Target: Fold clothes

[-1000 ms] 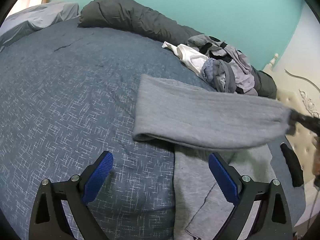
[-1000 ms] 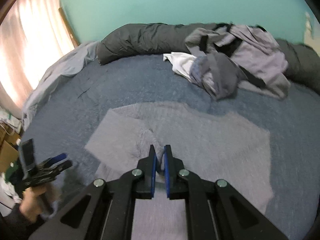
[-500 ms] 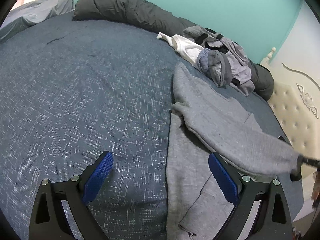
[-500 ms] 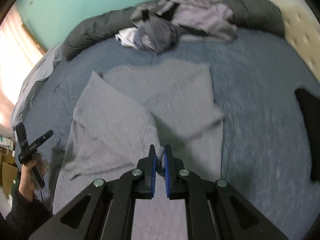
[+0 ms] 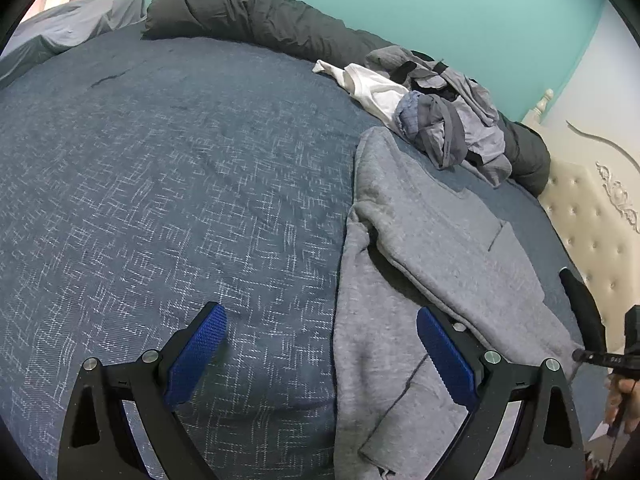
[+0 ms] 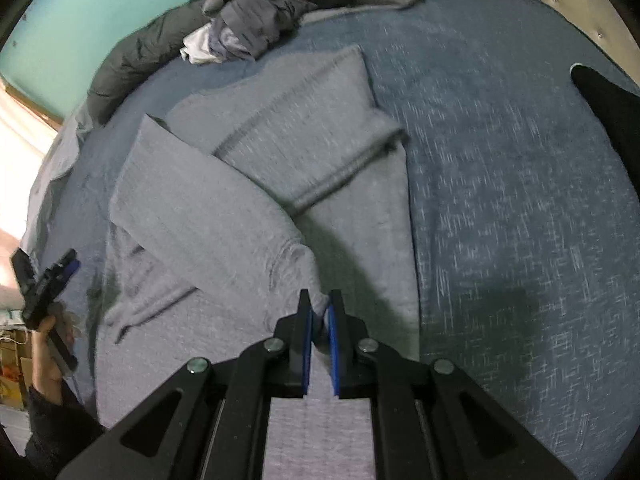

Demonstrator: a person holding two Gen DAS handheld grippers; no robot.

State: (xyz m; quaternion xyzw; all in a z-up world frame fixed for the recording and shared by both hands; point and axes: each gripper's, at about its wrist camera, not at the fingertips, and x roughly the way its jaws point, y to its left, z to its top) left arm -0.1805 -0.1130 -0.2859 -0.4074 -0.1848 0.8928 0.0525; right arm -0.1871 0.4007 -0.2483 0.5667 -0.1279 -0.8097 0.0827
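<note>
Two grippers are working: the right gripper [image 6: 319, 312] is pinching the sweater [image 6: 256, 184] sleeve cuff, the left gripper [image 5: 320, 354] is hanging wide, empty. With the sweater lying right on the bed [image 5: 160, 200], letting go early risks the sleeve bunching crooked.

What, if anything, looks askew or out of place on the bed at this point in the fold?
The grey sweatshirt lies crooked: one sleeve crosses its body at a slant, with bunched fabric near the left edge. The right gripper pinches the other sleeve's cuff. A heap of unfolded clothes sits by the dark bolster.
</note>
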